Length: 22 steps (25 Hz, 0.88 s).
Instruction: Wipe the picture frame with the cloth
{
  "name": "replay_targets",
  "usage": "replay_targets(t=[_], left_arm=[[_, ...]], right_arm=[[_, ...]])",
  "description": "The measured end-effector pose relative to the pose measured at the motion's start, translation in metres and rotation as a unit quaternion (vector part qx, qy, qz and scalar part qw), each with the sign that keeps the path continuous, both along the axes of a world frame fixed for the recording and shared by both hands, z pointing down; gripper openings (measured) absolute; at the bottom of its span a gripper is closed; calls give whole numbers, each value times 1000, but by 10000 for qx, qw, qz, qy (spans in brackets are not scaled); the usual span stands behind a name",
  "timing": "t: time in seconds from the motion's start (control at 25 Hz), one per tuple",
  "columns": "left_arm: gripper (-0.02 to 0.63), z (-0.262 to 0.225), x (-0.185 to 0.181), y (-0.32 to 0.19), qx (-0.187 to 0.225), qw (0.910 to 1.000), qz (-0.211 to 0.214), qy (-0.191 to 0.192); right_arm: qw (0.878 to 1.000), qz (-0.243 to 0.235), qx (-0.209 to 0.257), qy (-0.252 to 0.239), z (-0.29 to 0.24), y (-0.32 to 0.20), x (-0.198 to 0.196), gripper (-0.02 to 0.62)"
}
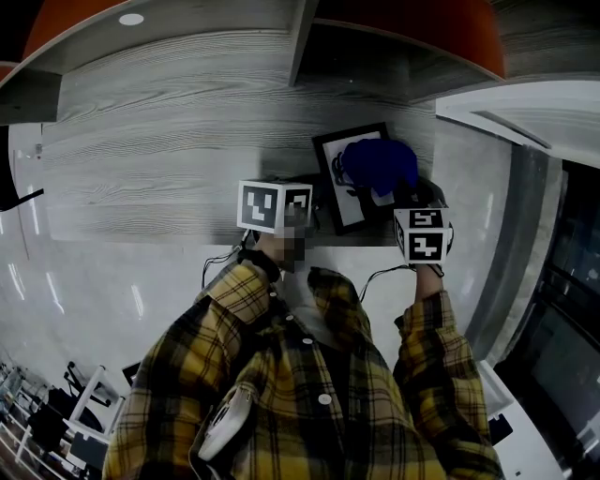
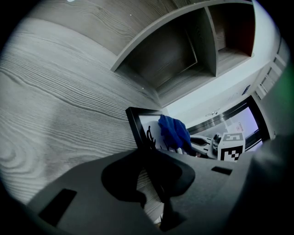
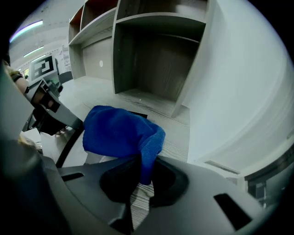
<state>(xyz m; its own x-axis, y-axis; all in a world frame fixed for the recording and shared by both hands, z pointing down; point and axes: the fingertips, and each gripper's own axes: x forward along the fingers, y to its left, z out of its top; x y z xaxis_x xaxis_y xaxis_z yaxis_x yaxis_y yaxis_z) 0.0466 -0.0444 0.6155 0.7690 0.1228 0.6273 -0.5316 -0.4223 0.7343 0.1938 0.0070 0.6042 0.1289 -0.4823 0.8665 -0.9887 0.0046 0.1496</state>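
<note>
A black picture frame (image 1: pixel 349 183) with a white print leans tilted on the grey wood surface (image 1: pixel 159 169). A blue cloth (image 1: pixel 380 166) lies bunched against its glass. In the right gripper view my right gripper (image 3: pixel 141 170) is shut on a hanging fold of the cloth (image 3: pixel 118 132), with the frame's black edge (image 3: pixel 68 143) beside it. In the left gripper view my left gripper (image 2: pixel 149 158) is shut on the frame's lower left edge (image 2: pixel 137 126); the cloth (image 2: pixel 173 130) and the right gripper's marker cube (image 2: pixel 232 147) show beyond. Both marker cubes (image 1: pixel 274 206) (image 1: pixel 422 234) flank the frame.
Open grey shelf compartments (image 3: pixel 151 64) stand behind the frame, also visible in the left gripper view (image 2: pixel 183 59). A white wall panel (image 3: pixel 229 92) rises close on the right. Orange panels (image 1: pixel 412 28) sit above the shelves. Cables trail from the grippers over my plaid sleeves (image 1: pixel 281 375).
</note>
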Motion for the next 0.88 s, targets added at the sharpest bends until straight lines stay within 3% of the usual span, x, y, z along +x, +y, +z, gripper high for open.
replay_targets(t=[0.12,0.2,0.36,0.48,0.56,0.68,0.88], left_arm=[[69,0,0,0,-7,10000,0,0],[69,1,0,0,-11,10000,16,2],[69,1,0,0,-5,10000,33,-9],[68,1,1,1,-6,10000,41,-7],[67,1,2,1,-2,10000,39,-6],[69,1,1,1,-7,10000,33,-8],[69,-1,2,1,-24,10000,41,5]], right_arm=[[10000,11,65,42,-9,0,3,41],[9993,19,361,-132,-33,-3,-5,41],[9921,-143,1014,-728,-92,-13,-44,41],[9820,-275,1240,-1400,-121,-10,-84,41],[9743,-318,1145,-1914,-121,-2,-111,41],[9667,-274,639,-2461,-87,16,-140,41],[9660,-121,-229,-2572,-13,44,-146,41]])
